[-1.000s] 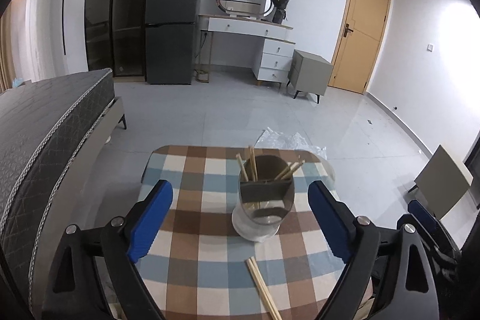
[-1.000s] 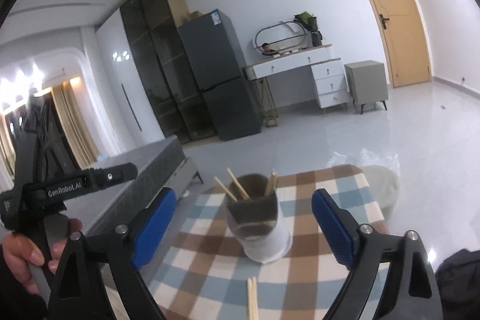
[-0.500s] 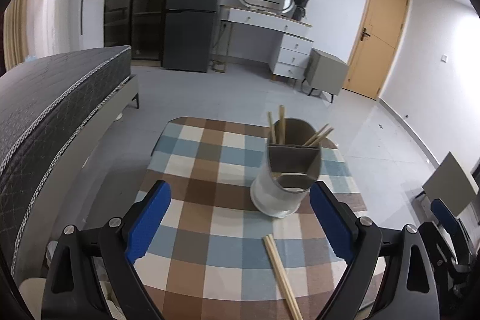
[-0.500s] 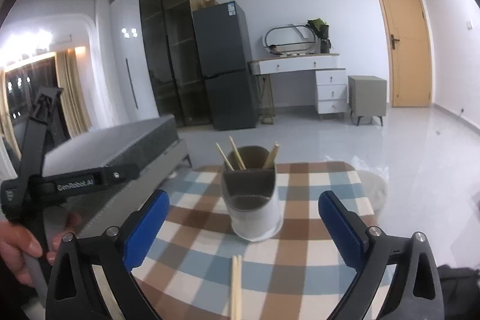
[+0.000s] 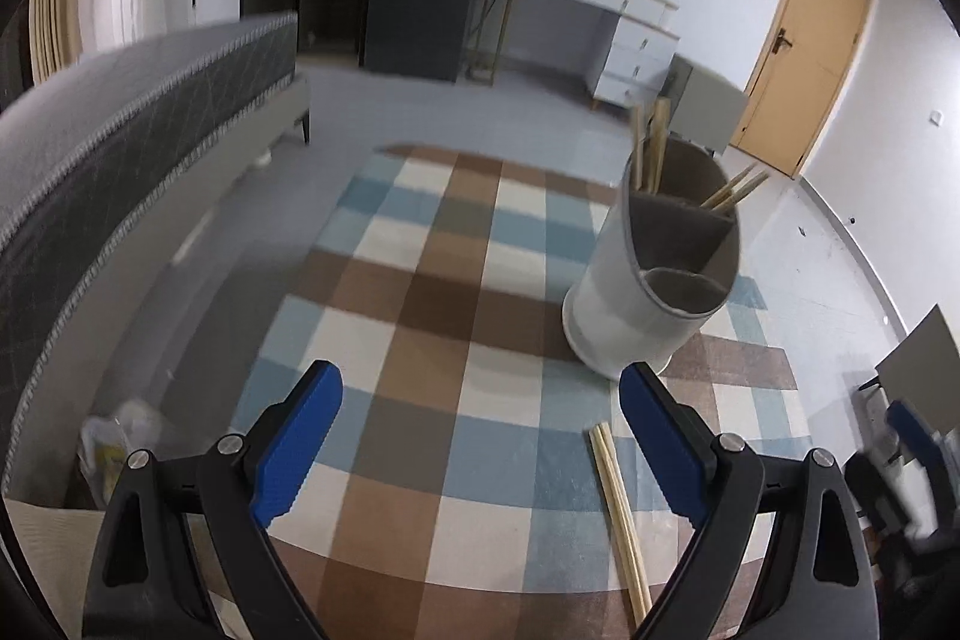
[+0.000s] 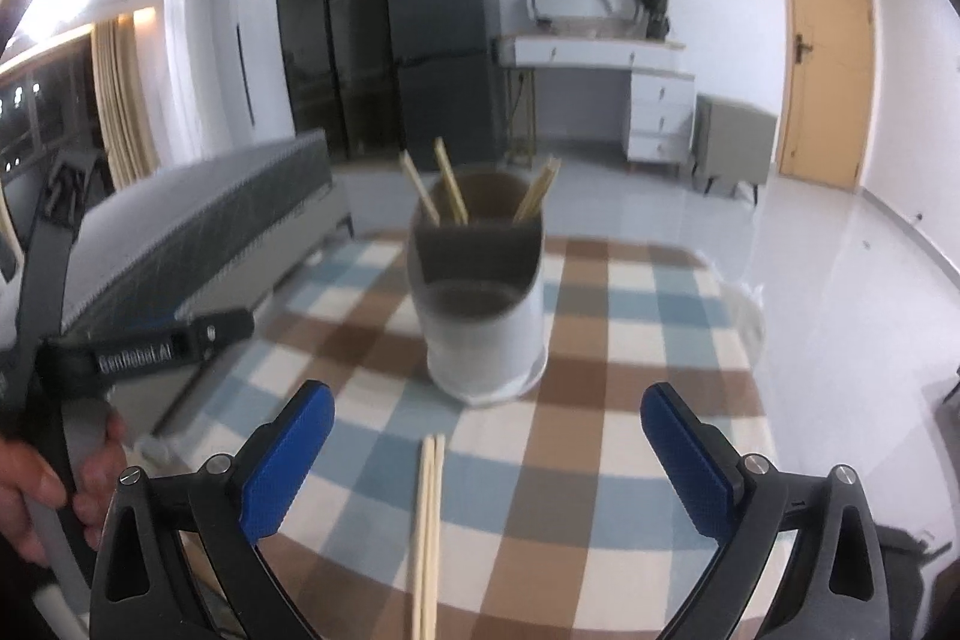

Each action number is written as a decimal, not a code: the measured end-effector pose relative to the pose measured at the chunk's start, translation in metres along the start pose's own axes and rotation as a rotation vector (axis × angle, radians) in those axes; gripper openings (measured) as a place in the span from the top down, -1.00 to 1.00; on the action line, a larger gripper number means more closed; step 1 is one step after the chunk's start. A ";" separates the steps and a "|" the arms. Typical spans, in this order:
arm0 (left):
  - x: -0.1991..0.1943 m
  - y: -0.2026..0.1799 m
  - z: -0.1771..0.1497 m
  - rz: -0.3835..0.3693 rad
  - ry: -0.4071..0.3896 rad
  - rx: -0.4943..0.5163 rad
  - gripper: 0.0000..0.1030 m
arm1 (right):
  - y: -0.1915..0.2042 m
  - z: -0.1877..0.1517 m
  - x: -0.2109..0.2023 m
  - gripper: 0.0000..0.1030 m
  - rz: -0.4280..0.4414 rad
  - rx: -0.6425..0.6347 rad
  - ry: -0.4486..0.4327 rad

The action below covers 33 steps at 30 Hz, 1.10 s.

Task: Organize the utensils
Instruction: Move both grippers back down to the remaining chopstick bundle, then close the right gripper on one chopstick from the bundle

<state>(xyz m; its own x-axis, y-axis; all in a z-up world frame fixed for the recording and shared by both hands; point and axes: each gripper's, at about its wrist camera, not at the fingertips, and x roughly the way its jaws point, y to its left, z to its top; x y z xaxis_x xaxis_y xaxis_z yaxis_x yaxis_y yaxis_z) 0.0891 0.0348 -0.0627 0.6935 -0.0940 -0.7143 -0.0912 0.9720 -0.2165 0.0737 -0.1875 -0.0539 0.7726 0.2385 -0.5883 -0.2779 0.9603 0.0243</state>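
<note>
A white and grey utensil holder (image 5: 654, 280) (image 6: 483, 292) stands on the checked tablecloth (image 5: 456, 316) (image 6: 606, 376) with several wooden chopsticks (image 6: 447, 187) upright in its back compartment. A loose pair of chopsticks (image 5: 618, 502) (image 6: 427, 520) lies flat on the cloth in front of it. My left gripper (image 5: 480, 400) hangs open above the cloth, left of the holder, and the loose pair lies just inside its right finger. My right gripper (image 6: 489, 421) is open with nothing between its pads, and the loose pair lies below the gap.
A grey bed (image 5: 120, 148) runs along the table's left side. A plastic bag (image 5: 114, 445) sits on the floor by it. A hand (image 6: 36, 490) holds the left gripper's body at the left of the right wrist view. Fridge (image 6: 444, 40), dresser and door stand far behind.
Both grippers have sunk toward the table, so the holder and the loose chopsticks look larger and nearer. The right jaws opened a little wider. The left view swung left, shifting the holder right.
</note>
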 end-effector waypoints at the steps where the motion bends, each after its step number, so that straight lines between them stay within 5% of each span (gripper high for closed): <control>1: 0.002 0.001 0.002 0.007 0.009 -0.011 -0.77 | 0.001 -0.001 0.003 -0.99 0.000 -0.005 0.014; 10: 0.015 0.009 0.008 0.049 0.052 -0.039 -0.77 | 0.001 -0.006 0.061 -0.71 0.013 -0.016 0.198; 16: 0.030 0.024 0.012 0.070 0.102 -0.094 -0.77 | 0.016 -0.009 0.111 -0.43 0.042 -0.146 0.336; 22: 0.041 0.034 0.011 0.091 0.149 -0.126 -0.77 | 0.015 -0.024 0.152 0.17 0.068 -0.106 0.481; 33: 0.049 0.037 0.009 0.091 0.194 -0.139 -0.77 | 0.018 -0.034 0.174 0.18 0.106 -0.074 0.532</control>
<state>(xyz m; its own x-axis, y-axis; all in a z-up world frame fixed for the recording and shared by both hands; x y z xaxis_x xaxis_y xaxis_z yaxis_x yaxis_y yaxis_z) 0.1258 0.0679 -0.0998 0.5293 -0.0595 -0.8463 -0.2536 0.9408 -0.2247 0.1838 -0.1338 -0.1833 0.3481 0.2090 -0.9139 -0.3930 0.9176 0.0602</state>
